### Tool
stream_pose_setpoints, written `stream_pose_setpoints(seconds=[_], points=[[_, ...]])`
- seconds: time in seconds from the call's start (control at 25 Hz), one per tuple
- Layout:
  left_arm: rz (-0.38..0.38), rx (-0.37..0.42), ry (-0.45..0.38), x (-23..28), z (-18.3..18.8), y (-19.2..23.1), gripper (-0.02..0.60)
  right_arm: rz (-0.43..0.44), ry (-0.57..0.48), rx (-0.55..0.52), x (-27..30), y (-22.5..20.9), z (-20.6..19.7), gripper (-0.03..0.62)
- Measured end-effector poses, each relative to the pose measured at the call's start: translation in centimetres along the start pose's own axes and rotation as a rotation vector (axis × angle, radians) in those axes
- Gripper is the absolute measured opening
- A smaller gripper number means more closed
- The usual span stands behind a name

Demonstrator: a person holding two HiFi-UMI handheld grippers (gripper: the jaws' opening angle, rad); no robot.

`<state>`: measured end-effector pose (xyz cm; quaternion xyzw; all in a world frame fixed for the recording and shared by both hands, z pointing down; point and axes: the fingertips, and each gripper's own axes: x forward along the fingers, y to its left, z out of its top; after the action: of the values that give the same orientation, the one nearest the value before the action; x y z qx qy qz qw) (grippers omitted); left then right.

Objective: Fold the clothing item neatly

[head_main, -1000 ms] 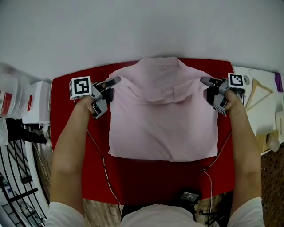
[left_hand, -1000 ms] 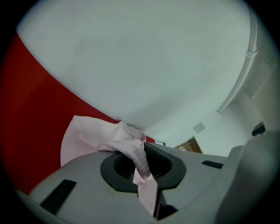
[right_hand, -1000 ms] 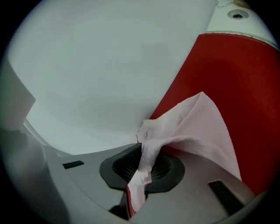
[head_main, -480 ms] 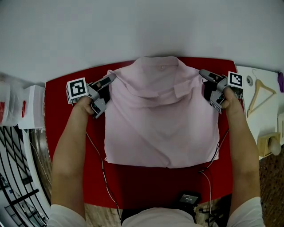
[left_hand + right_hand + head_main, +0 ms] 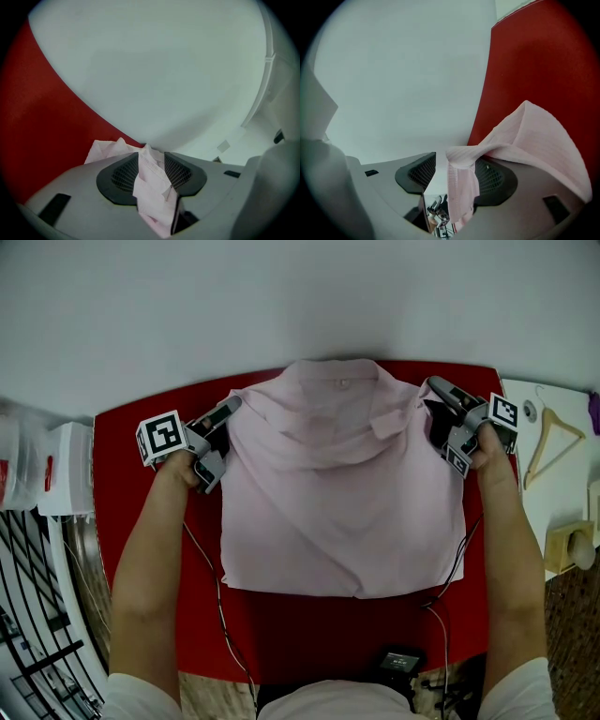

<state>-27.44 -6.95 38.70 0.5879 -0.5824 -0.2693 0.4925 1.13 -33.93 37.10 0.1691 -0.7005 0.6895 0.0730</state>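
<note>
A pink shirt (image 5: 342, 502) lies folded on the red table (image 5: 309, 634), collar toward the far edge. My left gripper (image 5: 223, 435) is at the shirt's upper left corner, my right gripper (image 5: 442, 424) at its upper right corner. Both jaws have just been opening. In the left gripper view a fold of the shirt (image 5: 152, 187) hangs loosely between the parted pads of the left gripper (image 5: 151, 161). In the right gripper view a strip of the shirt (image 5: 461, 187) drapes over one pad of the right gripper (image 5: 454, 164), with a clear gap to the other pad.
A wooden hanger (image 5: 548, 437) lies on a white surface to the right. White boxes (image 5: 66, 465) stand at the left. A black device (image 5: 398, 659) sits at the table's near edge, with cables (image 5: 211, 587) running to the grippers. A pale wall rises behind the table.
Both grippers went from shut on the shirt's upper corners to open. The hands sank a little toward the table and the shirt's top edge settled flatter.
</note>
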Motion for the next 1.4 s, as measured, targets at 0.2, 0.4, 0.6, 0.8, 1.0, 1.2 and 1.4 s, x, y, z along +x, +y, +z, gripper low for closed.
stream_pose_setpoints(seconds=[0.2, 0.4, 0.6, 0.8, 1.0, 1.2, 1.4], points=[[-0.041, 0.094, -0.014, -0.1, 0.3, -2.0, 0.153, 0.027, -0.029, -0.049, -0.2, 0.8, 0.5, 0.236], [-0.072, 0.186, -0.01, 0.1, -0.1, -4.0, 0.153, 0.062, -0.046, -0.151, -0.1, 1.9, 0.6, 0.236], [-0.126, 0.297, 0.036, 0.7, -1.8, -6.6, 0.153, -0.021, 0.04, -0.414, -0.1, 1.7, -0.7, 0.235], [-0.138, 0.394, 0.078, 0.9, -2.7, -7.9, 0.153, -0.053, 0.032, -0.579, -0.8, 2.7, -0.5, 0.236], [-0.139, 0.415, 0.1, 0.9, -3.5, -8.4, 0.152, -0.076, 0.028, -0.456, -1.4, 1.2, -0.4, 0.236], [-0.139, 0.424, 0.123, 1.2, -4.4, -8.9, 0.152, -0.129, 0.03, -0.313, -1.6, -0.8, -0.6, 0.236], [-0.149, 0.428, 0.139, 1.5, -5.0, -9.2, 0.152, -0.178, 0.037, -0.288, -2.3, -1.4, -0.8, 0.236]])
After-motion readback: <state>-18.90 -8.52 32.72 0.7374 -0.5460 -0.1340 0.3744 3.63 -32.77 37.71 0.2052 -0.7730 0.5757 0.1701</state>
